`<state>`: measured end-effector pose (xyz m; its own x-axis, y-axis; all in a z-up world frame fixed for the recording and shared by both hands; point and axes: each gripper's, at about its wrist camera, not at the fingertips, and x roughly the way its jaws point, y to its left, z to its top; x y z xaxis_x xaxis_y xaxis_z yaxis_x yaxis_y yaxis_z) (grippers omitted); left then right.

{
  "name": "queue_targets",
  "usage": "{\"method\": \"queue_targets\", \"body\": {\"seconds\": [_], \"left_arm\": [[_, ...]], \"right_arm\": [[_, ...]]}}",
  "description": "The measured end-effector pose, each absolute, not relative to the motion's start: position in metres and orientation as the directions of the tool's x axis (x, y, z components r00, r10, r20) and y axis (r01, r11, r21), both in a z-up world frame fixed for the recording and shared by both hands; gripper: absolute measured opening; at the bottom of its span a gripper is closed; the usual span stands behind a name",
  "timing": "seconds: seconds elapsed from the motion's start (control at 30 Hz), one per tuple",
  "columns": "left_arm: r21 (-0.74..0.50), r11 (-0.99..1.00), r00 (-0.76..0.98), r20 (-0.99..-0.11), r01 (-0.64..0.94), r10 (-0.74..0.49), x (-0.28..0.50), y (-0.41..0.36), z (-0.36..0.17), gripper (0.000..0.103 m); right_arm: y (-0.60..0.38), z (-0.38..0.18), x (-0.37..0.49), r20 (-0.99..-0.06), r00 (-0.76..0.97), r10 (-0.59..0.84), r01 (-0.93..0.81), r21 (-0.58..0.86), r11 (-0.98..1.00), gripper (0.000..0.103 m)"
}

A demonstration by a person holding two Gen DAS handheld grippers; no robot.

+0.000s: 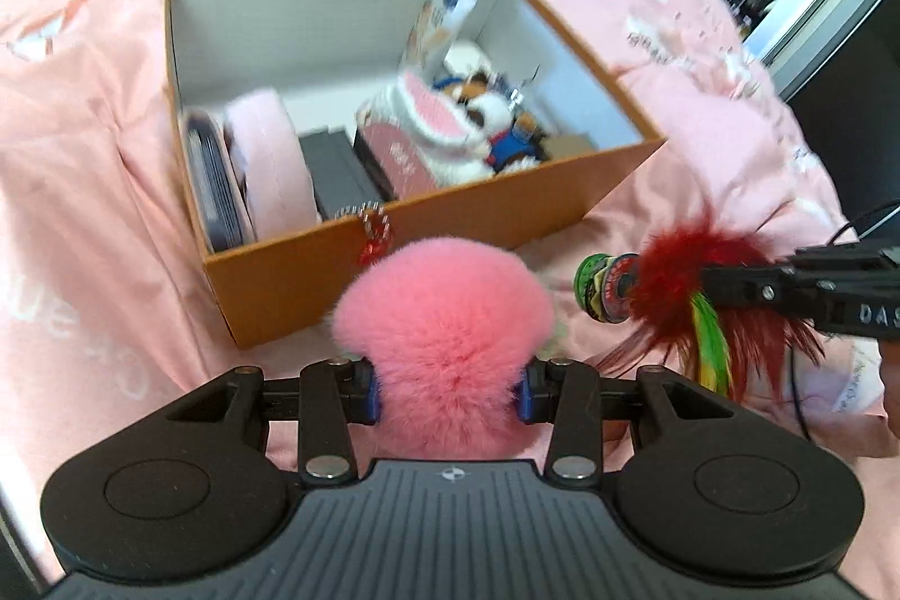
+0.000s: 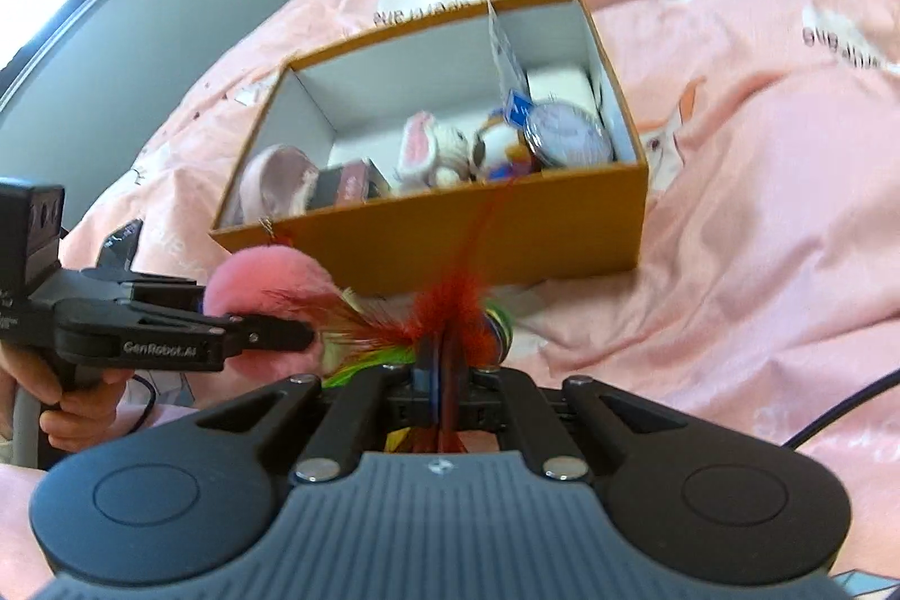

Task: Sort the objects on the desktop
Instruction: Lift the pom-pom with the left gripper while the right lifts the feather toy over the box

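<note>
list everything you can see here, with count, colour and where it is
box: 1, orange outside, white inside, open, on the bedspread
bedspread: 1, pink with white print, under everything
pompom: 1, pink, fluffy, in front of the box, held by the left hand-held gripper
feather toy: 1, red with green and yellow feathers, right of the pompom, held by the right hand-held gripper
plush toys: several, white, pink, brown and blue, in the box
small boxes: 2, dark grey and pink, in the box
cable: 1, black, on the bedspread at right
left hand-held gripper: 1, black, shut on the pompom
right hand-held gripper: 1, black, shut on the feather toy
</note>
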<state>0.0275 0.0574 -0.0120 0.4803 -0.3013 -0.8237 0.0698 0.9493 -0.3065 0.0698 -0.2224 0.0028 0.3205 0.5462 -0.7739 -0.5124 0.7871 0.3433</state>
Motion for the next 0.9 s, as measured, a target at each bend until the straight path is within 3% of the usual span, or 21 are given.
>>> {"method": "queue_targets", "body": {"seconds": [0.47, 0.63, 0.9], "left_arm": [[-0.305, 0.948, 0.656, -0.699, 0.086, -0.284, 0.024, 0.067, 0.056, 0.047], [-0.234, 0.969, 0.715, -0.663, 0.083, -0.221, 0.043, 0.073, 0.082, 0.047], [-0.190, 0.981, 0.712, -0.685, 0.028, -0.153, 0.107, 0.082, 0.086, 0.047]], "right_arm": [[-0.209, 0.083, 0.082, -0.617, 0.482, 0.622, -0.605, 0.279, 0.746, 0.001], [-0.198, 0.099, 0.096, -0.574, 0.510, 0.641, -0.632, 0.257, 0.731, 0.001], [-0.176, 0.093, 0.134, -0.567, 0.526, 0.634, -0.623, 0.251, 0.741, 0.001]]}}
